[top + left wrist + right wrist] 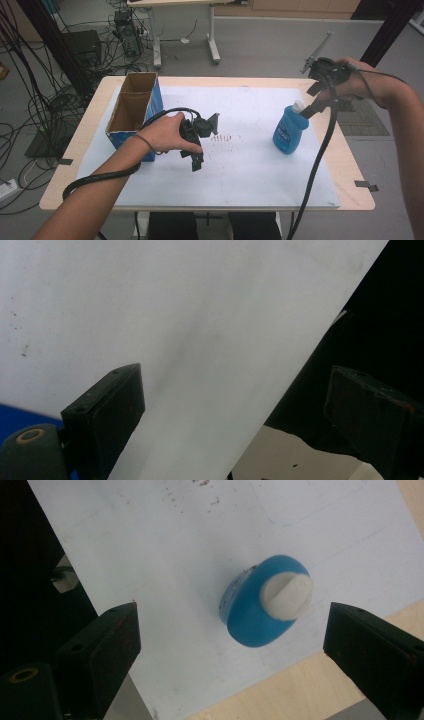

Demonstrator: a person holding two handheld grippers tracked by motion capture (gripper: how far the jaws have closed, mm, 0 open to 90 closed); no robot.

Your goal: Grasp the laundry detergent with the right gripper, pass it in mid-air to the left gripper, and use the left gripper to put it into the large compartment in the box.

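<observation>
Progress looks early: blue plastic bottle with white cap (290, 131) stands upright on the white-covered table (260, 165), well right of the open cardboard box (134, 107); right hand-held gripper (232, 630) hovers above it, released, nothing grasped

Blue plastic bottle (290, 131) w/ white cap (299, 105) stands upright on white sheet (250, 165) at right side of table, approx. midway between near and far edges. Body flattened and oval (seen end-on from above in right gripper view (262, 602), cap (286, 595) a pale ridged disc atop blue shoulders). Pale label on its front, print too small to read. Cap on, bottle close to sheet's right edge.
</observation>
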